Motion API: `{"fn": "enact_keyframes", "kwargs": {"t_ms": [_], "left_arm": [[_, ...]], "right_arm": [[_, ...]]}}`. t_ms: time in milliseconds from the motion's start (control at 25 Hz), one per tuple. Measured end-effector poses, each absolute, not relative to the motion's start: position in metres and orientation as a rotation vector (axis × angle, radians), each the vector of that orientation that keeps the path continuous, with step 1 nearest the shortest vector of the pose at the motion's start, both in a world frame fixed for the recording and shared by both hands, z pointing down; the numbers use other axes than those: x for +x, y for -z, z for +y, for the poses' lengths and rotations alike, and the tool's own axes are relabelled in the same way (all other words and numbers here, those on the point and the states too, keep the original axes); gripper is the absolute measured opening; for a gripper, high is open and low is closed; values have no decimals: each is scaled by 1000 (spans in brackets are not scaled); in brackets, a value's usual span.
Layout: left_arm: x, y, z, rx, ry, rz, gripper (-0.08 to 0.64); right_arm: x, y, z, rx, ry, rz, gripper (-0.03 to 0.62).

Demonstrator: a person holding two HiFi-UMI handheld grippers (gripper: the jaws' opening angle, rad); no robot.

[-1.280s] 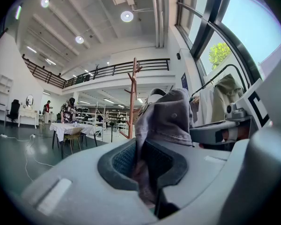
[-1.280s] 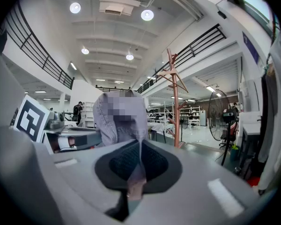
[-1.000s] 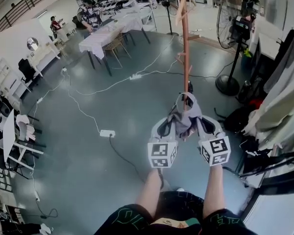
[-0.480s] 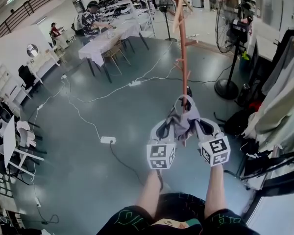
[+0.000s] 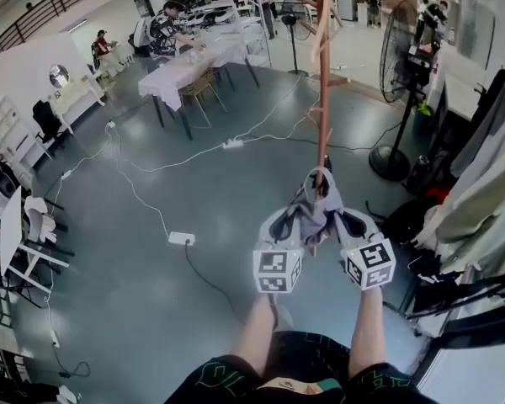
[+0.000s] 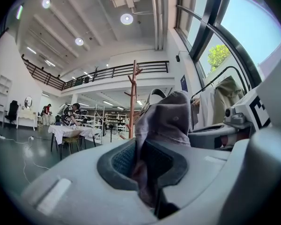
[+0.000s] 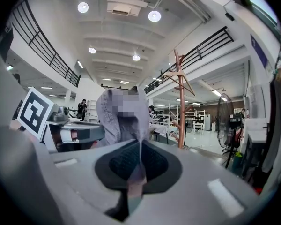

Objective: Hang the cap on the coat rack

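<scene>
Left gripper (image 5: 293,219): jaws clamped on the cap's left edge, with grey fabric pinched between the dark pads (image 6: 124,161).
Cap (image 5: 314,202): grey, held up between both grippers, right before the coat rack's pole. I cannot tell whether it touches the pole.
Coat rack (image 5: 322,99): reddish-brown pole with angled pegs, rising beyond the cap.
Right gripper (image 5: 340,219): jaws clenched on the cap's right edge, with the fabric squeezed thin between them.
Hanging clothes (image 5: 480,183): on a rail at far right.
</scene>
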State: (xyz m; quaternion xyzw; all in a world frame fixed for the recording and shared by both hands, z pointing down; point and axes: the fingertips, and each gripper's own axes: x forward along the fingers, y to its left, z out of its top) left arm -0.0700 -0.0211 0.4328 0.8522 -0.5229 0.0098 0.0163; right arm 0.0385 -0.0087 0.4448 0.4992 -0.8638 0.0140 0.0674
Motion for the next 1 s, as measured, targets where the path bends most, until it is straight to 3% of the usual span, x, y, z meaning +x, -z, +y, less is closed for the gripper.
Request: {"fn": "enact_keyframes", "kwargs": {"t_ms": [280, 1000], "left_arm": [[-103, -448, -41, 2556, -8, -1617, 44], [-65, -476, -222, 2612, -67, -1346, 44]], "right_arm": [[4, -475, -21, 1417, -126, -2587, 11], [40, -489, -196, 1710, -351, -2453, 12]]}}
